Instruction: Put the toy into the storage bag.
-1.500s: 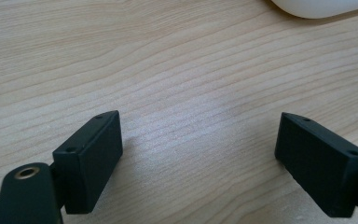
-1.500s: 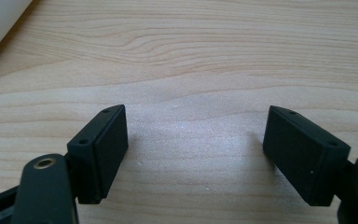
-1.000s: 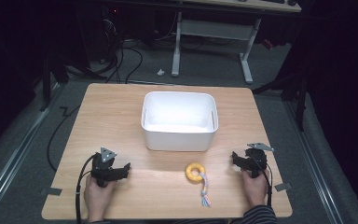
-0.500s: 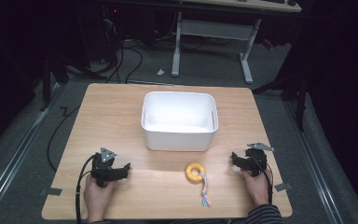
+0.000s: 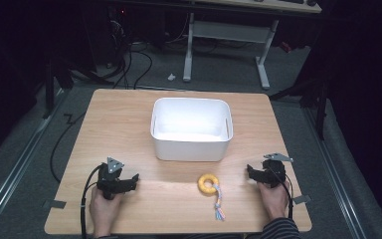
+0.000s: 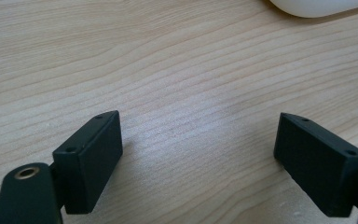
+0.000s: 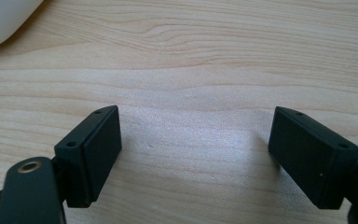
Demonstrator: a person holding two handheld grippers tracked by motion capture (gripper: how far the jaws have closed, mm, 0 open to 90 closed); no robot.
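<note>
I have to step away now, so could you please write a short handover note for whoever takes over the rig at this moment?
Left tongs: open, holding nothing, resting low at the near left of the table.
Right tongs: open, holding nothing, at the near right.
Yellow ring toy with its rope tail lies on the table between the two tongs, nearer the right ones, in front of the white bin.
Done: nothing yet; the toy is untouched and no item is visible in the bin.
Left, probably: grasp the toy, likely with the right tongs, and place it in the bin.
</note>
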